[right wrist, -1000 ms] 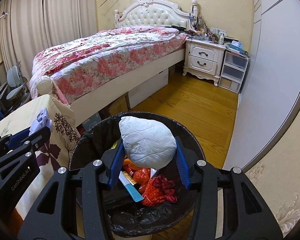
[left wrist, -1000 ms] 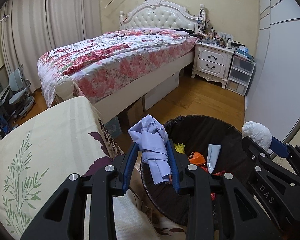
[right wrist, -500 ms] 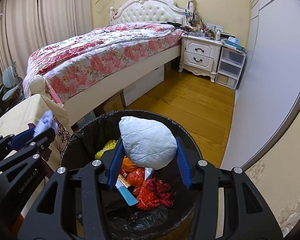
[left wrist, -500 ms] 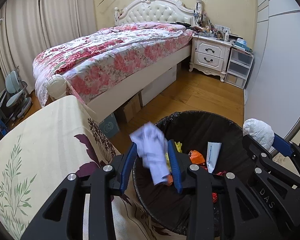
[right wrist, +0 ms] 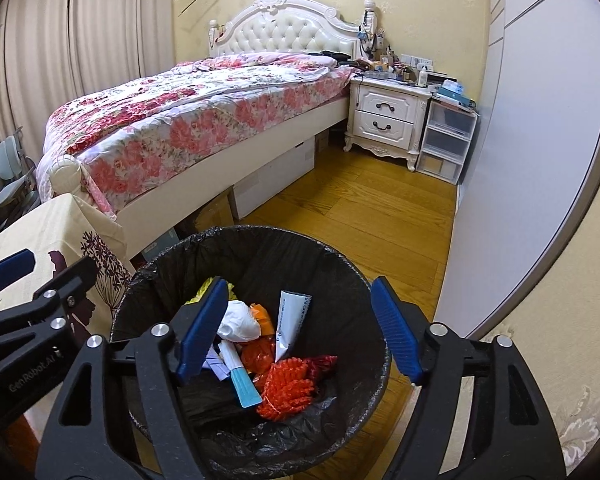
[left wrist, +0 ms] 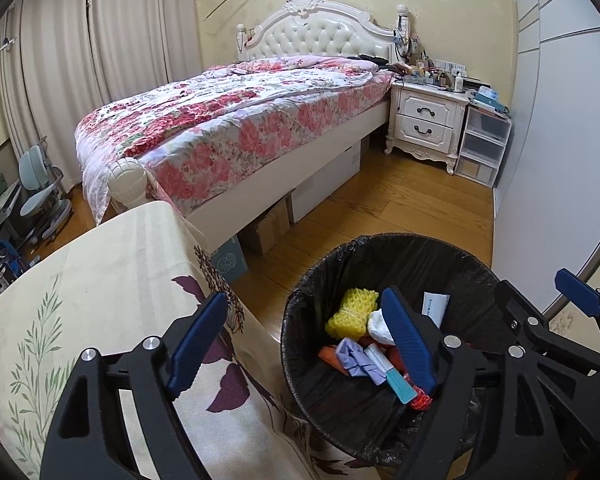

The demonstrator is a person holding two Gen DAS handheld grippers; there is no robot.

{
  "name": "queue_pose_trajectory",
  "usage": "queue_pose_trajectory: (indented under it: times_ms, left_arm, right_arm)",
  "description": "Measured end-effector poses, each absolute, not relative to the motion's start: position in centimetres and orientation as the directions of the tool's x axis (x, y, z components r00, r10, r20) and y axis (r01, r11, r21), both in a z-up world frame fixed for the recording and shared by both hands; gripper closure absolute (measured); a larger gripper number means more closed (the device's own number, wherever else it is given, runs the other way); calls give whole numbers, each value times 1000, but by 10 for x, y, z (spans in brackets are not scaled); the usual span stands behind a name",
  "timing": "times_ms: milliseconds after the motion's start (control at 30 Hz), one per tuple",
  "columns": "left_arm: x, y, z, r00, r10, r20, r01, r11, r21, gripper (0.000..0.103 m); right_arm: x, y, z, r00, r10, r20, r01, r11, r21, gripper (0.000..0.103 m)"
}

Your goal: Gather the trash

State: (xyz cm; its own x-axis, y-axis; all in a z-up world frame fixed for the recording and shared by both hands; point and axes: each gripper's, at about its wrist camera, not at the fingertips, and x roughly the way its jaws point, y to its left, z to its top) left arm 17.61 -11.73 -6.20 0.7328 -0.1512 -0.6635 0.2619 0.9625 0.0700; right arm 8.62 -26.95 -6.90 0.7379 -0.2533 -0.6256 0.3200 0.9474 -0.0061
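A round bin with a black liner (left wrist: 300,308) (right wrist: 340,264) stands on the wooden floor below both grippers. In it lie a crumpled lilac paper (left wrist: 356,356), a white wad (right wrist: 240,320), a yellow foam net (left wrist: 350,312), an orange net (right wrist: 288,388), a white tube (right wrist: 292,312) and a blue-ended tube (right wrist: 242,384). My left gripper (left wrist: 304,340) hangs over the bin's left rim, its jaws opening with nothing between them. Over the bin's middle, my right gripper (right wrist: 296,328) is opening too, with nothing gripped between its fingers. Each gripper shows at the edge of the other's view.
A table with a cream floral cloth (left wrist: 100,292) stands left of the bin, touching it. A bed with a floral quilt (left wrist: 228,120) lies beyond, with boxes under it. A white nightstand (left wrist: 428,124), clear drawers (left wrist: 480,144) and a wardrobe wall (right wrist: 532,160) are at the right.
Both grippers opened. The lilac paper dropped from the left one and the white wad from the right one; both now lie in the bin.
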Motion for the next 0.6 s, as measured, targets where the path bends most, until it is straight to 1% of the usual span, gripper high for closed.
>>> queue_pose_trajectory:
  times_ms: [167,433,600]
  left_arm:
    - [173,-109,-57,742,-144,-655,244,968,63,20]
    - [158,-97,-44,765,-134,-630,227,971,69,17]
    - [144,-90,-36,778,-127,-615,216,974,72,15]
  right_arm:
    - [80,-270,-64,738,-265,-620,331,943,-8,24]
    - [65,-265,-53,746,-276,-605,342,940,-8,14]
    - [53,-259,-45,755,-279,-593,337,941,-13,12]
